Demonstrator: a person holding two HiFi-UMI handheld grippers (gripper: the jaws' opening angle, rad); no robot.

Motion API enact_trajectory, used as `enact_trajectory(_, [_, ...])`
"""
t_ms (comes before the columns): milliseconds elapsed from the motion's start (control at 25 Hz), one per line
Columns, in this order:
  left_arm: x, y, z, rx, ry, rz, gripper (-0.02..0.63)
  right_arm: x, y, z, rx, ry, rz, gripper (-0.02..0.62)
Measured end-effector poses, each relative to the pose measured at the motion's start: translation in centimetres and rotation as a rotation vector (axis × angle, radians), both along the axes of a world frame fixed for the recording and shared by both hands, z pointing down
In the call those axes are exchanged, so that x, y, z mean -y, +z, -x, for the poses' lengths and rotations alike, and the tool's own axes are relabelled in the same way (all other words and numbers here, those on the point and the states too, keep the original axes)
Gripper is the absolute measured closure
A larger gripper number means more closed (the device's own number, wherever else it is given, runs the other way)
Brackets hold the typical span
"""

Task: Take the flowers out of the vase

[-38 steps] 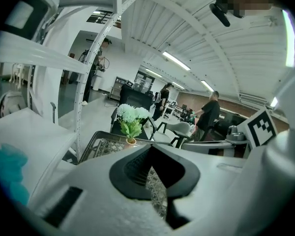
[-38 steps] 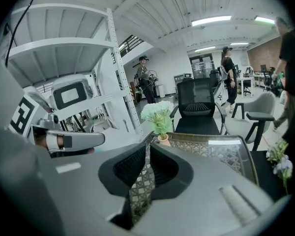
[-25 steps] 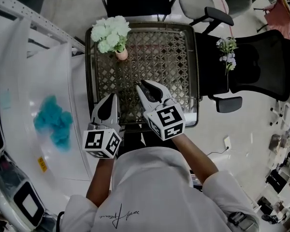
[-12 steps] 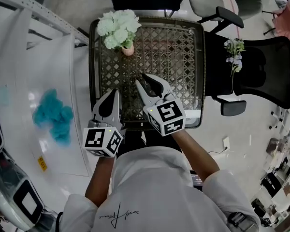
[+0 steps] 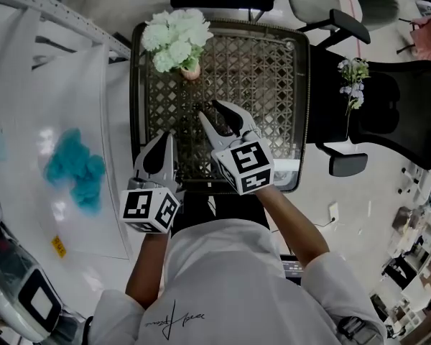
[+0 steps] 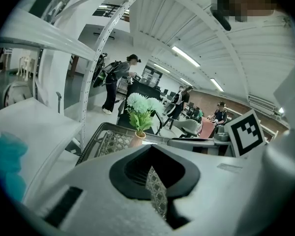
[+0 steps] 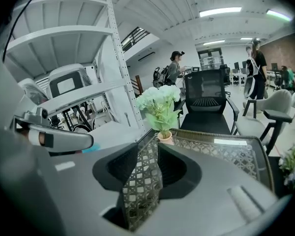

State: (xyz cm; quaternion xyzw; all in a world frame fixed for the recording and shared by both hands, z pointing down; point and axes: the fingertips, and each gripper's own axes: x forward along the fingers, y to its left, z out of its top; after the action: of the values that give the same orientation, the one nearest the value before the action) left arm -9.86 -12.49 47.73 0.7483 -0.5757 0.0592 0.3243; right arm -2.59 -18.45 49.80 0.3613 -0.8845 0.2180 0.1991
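White flowers (image 5: 176, 34) in a vase (image 5: 190, 72) stand at the counter (image 5: 266, 77) corner, well ahead of the right gripper (image 5: 210, 109), its empty fingers just opening; the left gripper (image 5: 165, 136) has fingers clenched

Right gripper (image 7: 148, 149) jaws just opening, nothing between; beyond, white flowers (image 7: 160, 102) in vase (image 7: 164, 137) on lattice table (image 7: 221, 154)

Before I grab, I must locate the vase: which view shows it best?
Left gripper view: the vase side-on, body clear. Right gripper view shows only its upper part; in head view, flowers mostly cover it.
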Motion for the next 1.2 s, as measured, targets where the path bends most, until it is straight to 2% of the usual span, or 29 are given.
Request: enact_trajectory(1200, [2.7, 3.1, 0.0, 0.005, -0.015, 0.065, 0.607, 5.6, 3.9, 1.6, 0.018, -0.041, 0.010, 0.407])
